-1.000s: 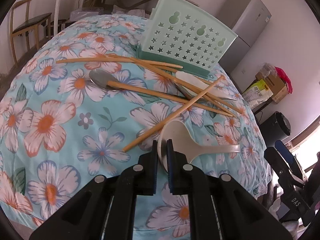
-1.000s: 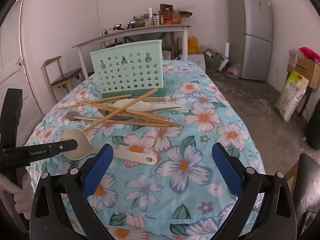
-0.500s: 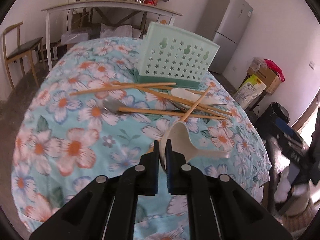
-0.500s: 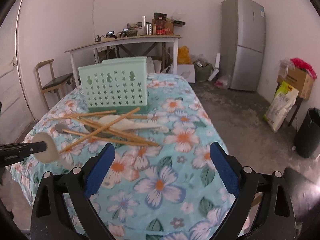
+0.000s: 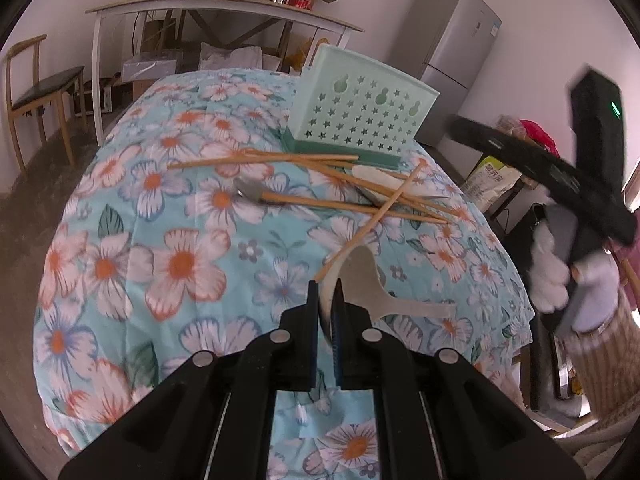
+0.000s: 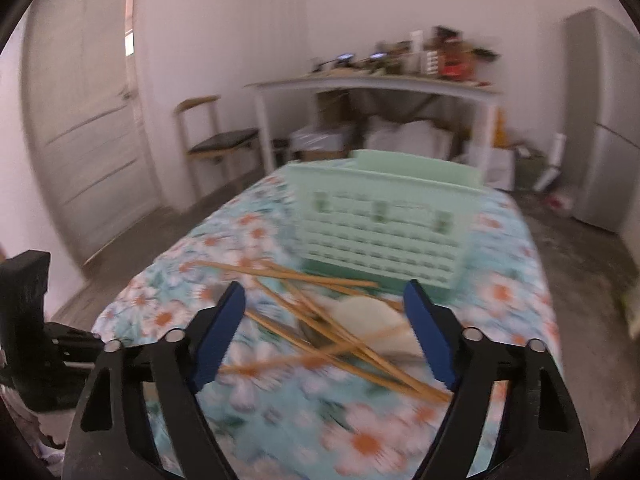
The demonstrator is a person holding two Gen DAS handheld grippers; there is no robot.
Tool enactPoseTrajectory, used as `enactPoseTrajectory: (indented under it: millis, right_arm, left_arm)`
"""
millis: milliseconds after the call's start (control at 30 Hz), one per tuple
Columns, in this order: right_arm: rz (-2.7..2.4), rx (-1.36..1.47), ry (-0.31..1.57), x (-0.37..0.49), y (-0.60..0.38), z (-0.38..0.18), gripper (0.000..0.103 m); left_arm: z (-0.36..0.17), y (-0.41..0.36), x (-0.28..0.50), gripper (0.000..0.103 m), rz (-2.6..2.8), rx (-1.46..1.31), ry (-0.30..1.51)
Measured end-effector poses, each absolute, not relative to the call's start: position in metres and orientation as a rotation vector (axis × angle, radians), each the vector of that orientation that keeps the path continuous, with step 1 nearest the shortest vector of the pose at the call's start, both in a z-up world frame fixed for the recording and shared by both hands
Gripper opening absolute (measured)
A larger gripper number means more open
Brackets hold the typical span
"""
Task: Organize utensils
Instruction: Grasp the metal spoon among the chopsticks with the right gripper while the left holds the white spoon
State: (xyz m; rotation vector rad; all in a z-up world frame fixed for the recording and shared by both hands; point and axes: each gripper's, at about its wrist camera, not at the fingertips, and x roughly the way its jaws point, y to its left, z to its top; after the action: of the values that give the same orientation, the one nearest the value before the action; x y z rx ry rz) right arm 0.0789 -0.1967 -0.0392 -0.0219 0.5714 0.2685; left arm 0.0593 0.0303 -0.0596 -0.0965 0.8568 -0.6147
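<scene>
My left gripper (image 5: 326, 294) is shut on the rim of a white rice paddle (image 5: 370, 280), which hangs just above the floral tablecloth (image 5: 180, 264) with its handle pointing right. Several wooden chopsticks (image 5: 340, 200) lie crossed in a pile, with a metal spoon (image 5: 248, 192) and a second white spoon (image 5: 376, 176) among them. Behind the pile stands a mint-green star-holed basket (image 5: 360, 116). My right gripper (image 6: 324, 300) hovers over the chopsticks (image 6: 320, 320) facing the basket (image 6: 384, 232). Its jaws are closing and touch nothing.
A gloved hand (image 5: 552, 276) holds the right tool beyond the table's right edge. A wooden chair (image 5: 36, 92), a long white side table (image 5: 224, 8) with bottles and a grey fridge (image 5: 452, 60) stand behind. A door (image 6: 84, 108) is at far left.
The left gripper has lifted the paddle off the cloth and drawn back. The right gripper has swung forward over the chopstick pile toward the basket, and its jaws have narrowed.
</scene>
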Motion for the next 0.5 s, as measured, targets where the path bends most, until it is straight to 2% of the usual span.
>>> enactPoseTrajectory:
  millis: [267, 333, 500]
  right_arm:
    - [0.529, -0.203, 0.703, 0.114, -0.125, -0.062, 0.039]
    - [0.570, -0.259, 0.731, 0.119, -0.112, -0.070, 0.029]
    - [0.567, -0.317, 0.787, 0.129, -0.104, -0.086, 0.025]
  left_arm:
    - [-0.073, 0.036, 0.058, 0.005, -0.604, -0.132, 0.874]
    - [-0.075, 0.038, 0.058, 0.005, -0.605, -0.141, 0.873]
    - [-0.078, 0.040, 0.056, 0.005, -0.608, -0.146, 0.859]
